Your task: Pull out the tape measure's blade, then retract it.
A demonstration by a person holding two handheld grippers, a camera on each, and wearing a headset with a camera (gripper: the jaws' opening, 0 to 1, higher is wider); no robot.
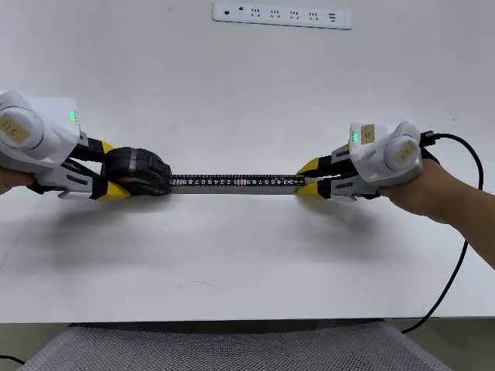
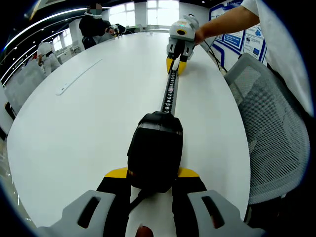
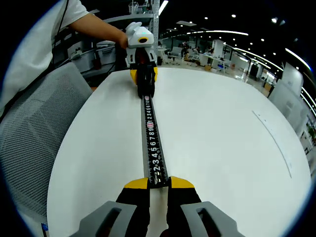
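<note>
The white table (image 1: 232,93) carries everything I am working with. A grey mesh chair (image 1: 232,348) is tucked against its near edge.

My left gripper (image 1: 116,170) sits toward the table's left edge. Its yellow-tipped jaws are clamped on either side of the black tape measure case (image 1: 138,170). In the left gripper view the case fills the gap between the jaws, with its blade slot facing away from me. I cannot tell whether the case rests on the tabletop or hangs just above it.

My right gripper (image 1: 307,178) is well apart from the left one, toward the right edge. Its jaws are pinched together on the end of the blade, and the right gripper view shows the low numbers sitting right at the yellow tips.

A white power strip (image 1: 282,15) lies flat toward the far side of the table, well behind the work.

The blade (image 1: 236,182) is drawn out and runs straight between the two grippers, roughly parallel to the near edge. It is dark, with pale numerals along it and one red mark about halfway.

A black cable (image 1: 456,263) loops from the back of the right gripper and drops over the near edge at the right.
</note>
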